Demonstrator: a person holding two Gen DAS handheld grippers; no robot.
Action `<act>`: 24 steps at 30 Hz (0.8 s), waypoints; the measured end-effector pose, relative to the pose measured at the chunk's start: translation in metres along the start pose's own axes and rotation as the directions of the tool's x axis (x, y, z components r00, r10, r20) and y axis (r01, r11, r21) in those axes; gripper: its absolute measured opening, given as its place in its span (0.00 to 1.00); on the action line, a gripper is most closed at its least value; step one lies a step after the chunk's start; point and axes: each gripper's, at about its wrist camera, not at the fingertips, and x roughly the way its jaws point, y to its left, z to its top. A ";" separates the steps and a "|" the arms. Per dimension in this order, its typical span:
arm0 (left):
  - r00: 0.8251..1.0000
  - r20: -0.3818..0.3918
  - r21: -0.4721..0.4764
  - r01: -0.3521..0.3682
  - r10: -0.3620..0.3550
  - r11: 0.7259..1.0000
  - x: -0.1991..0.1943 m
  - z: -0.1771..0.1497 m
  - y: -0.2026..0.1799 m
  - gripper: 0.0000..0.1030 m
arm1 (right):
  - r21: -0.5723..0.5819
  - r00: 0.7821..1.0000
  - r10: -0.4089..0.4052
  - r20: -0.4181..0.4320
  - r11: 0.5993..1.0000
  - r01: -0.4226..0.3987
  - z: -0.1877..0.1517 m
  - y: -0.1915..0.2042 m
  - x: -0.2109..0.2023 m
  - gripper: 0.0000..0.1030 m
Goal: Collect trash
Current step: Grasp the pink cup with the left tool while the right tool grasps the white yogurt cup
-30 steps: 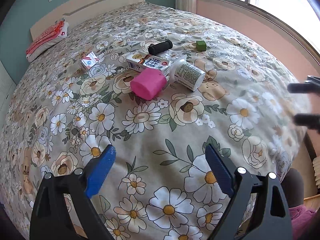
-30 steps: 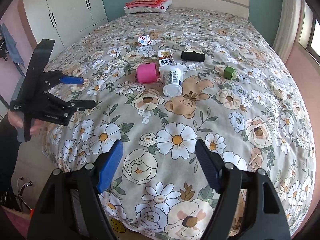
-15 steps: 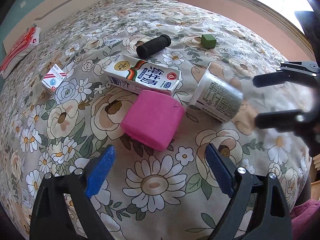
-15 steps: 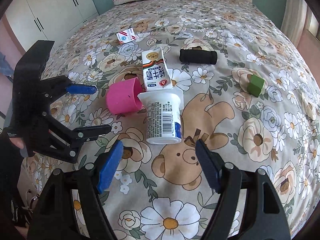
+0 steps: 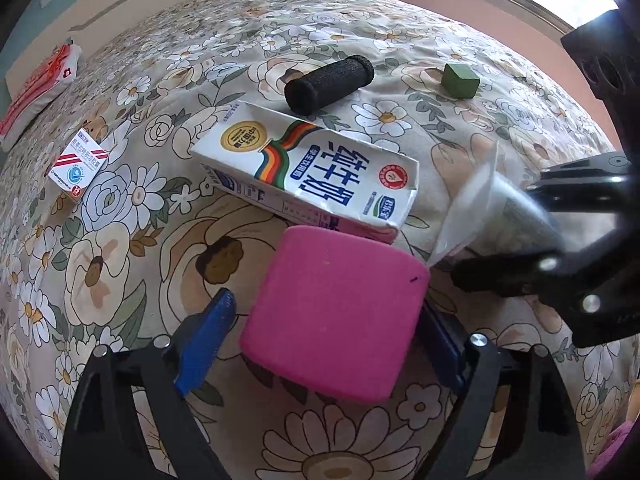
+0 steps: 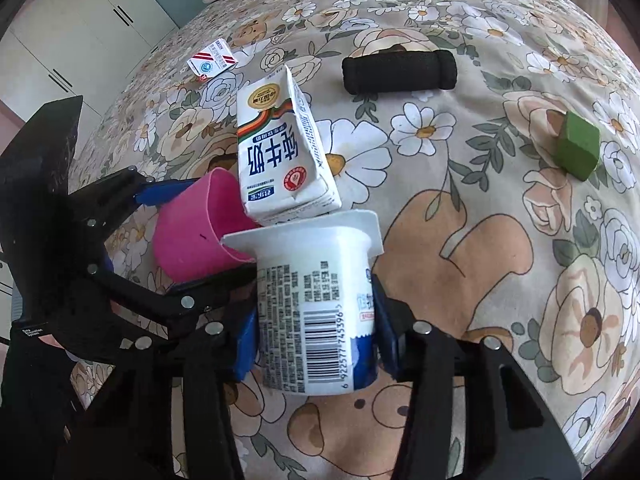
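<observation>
A pink cup (image 5: 336, 312) lies on its side on the flowered bedspread (image 5: 120, 260). My left gripper (image 5: 322, 342) straddles it, jaws closing; the left blue pad (image 5: 204, 340) still stands a little off the cup. A white yogurt cup (image 6: 316, 312) lies next to it, rim away from me. My right gripper (image 6: 316, 336) is closing on it and both pads lie against its sides. A white milk carton (image 5: 312, 172) lies just behind both cups, its end resting on them. The pink cup (image 6: 192, 232) also shows in the right wrist view, between the left gripper's fingers.
Behind the carton lie a black foam roll (image 5: 328, 84), a green cube (image 5: 460, 80) to the right and a small red-and-white box (image 5: 78, 166) to the left. A folded red cloth (image 5: 36, 88) lies by the headboard. White wardrobes (image 6: 80, 32) stand left of the bed.
Both grippers have come down and forward onto the bed. The left now straddles the pink cup, the right has narrowed onto the yogurt cup, which has shifted.
</observation>
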 end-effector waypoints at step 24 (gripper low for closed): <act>0.987 0.091 -0.111 -0.123 0.133 0.986 -0.149 -0.001 -0.053 0.72 | -0.024 0.980 -0.041 0.195 0.999 0.047 -0.045 0.036 -0.163 0.48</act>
